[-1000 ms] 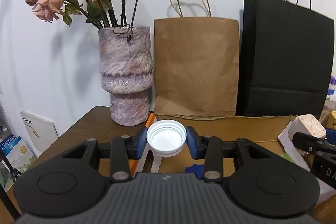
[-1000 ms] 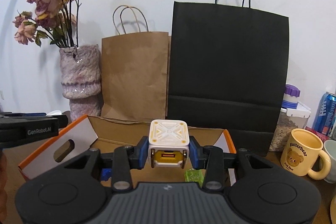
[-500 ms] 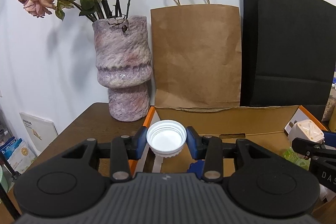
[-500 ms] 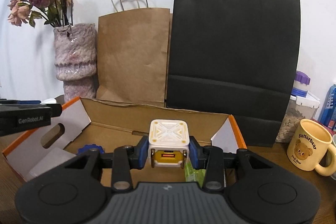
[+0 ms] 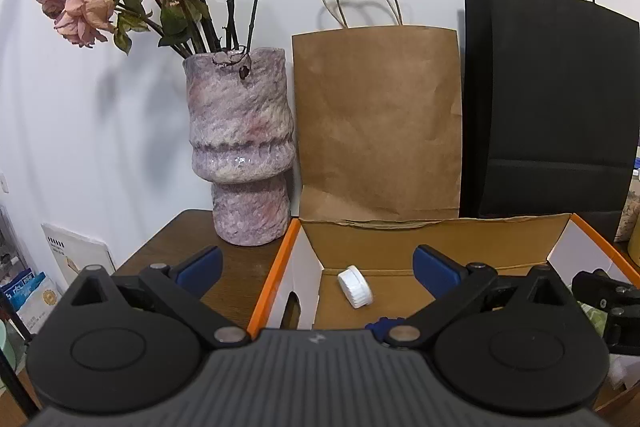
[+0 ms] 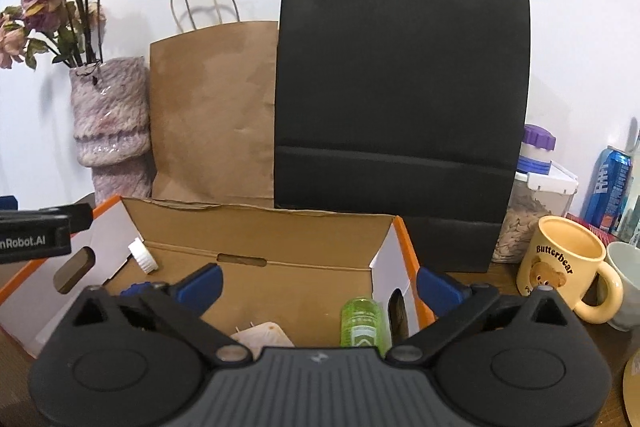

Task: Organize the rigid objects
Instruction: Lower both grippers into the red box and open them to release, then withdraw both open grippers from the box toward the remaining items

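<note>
An open cardboard box [image 5: 440, 239] with orange edges sits on the wooden table; it also shows in the right wrist view [image 6: 260, 227]. A white bottle cap [image 5: 355, 286] lies on its side inside the box near the left wall, also in the right wrist view [image 6: 142, 255]. The white and yellow cube [image 6: 262, 334] lies on the box floor beside a green bottle [image 6: 362, 321]. A blue object [image 5: 380, 323] peeks out below. My left gripper [image 5: 318, 267] is open and empty above the box's left end. My right gripper [image 6: 318, 285] is open and empty above the box's right part.
A pink stone vase [image 5: 240, 147] with dried roses stands left of the box. A brown paper bag [image 5: 380, 123] and a black paper bag [image 6: 400, 99] stand behind it. A bear mug [image 6: 564, 269], a jar [image 6: 536, 203] and a blue can [image 6: 610, 187] stand at the right.
Both grippers opened. The white cap dropped from the left gripper into the box, and the cube dropped from the right gripper onto the box floor.
</note>
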A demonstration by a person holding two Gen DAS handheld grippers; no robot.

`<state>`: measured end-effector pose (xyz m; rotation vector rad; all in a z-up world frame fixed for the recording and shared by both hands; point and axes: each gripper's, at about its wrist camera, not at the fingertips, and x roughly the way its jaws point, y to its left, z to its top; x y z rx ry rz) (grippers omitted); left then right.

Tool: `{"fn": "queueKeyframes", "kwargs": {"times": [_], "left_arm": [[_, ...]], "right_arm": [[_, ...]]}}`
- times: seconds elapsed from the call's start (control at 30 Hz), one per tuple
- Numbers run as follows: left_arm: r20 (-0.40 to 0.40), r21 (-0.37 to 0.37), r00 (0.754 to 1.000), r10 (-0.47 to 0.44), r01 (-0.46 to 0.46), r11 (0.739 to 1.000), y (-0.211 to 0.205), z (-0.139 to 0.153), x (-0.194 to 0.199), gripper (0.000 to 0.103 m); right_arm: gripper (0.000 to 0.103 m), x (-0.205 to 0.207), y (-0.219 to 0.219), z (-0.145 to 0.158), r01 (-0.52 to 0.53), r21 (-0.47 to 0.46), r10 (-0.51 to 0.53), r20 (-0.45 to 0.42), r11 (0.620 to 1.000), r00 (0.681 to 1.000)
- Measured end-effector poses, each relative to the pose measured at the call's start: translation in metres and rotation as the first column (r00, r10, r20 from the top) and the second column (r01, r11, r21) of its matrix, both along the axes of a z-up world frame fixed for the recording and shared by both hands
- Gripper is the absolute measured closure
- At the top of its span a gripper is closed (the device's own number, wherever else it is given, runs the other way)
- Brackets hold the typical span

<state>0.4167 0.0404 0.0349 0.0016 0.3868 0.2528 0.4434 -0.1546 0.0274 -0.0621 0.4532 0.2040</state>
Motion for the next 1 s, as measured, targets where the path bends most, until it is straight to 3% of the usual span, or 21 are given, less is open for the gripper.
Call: {"fn": "queueKeyframes", "kwargs": {"times": [0.47,1.0], "left_arm": [[0.011,-0.011,1.0,0.011,-0.011,1.0,-0.001,0.006,-0.011,0.0],[0.052,-0.023,0.999,-0.016,0.018,1.0,0.004,0.021,-0.065,0.0]], "right_arm": [[0.0,-0.015,0.001,0.008,0.0,-0.045,0.001,0.017,0.999,1.0],[0.0,-0.071,-0.008,0.024,-0.031,-0.078,0.038,0.086,0.996,0.996]]}}
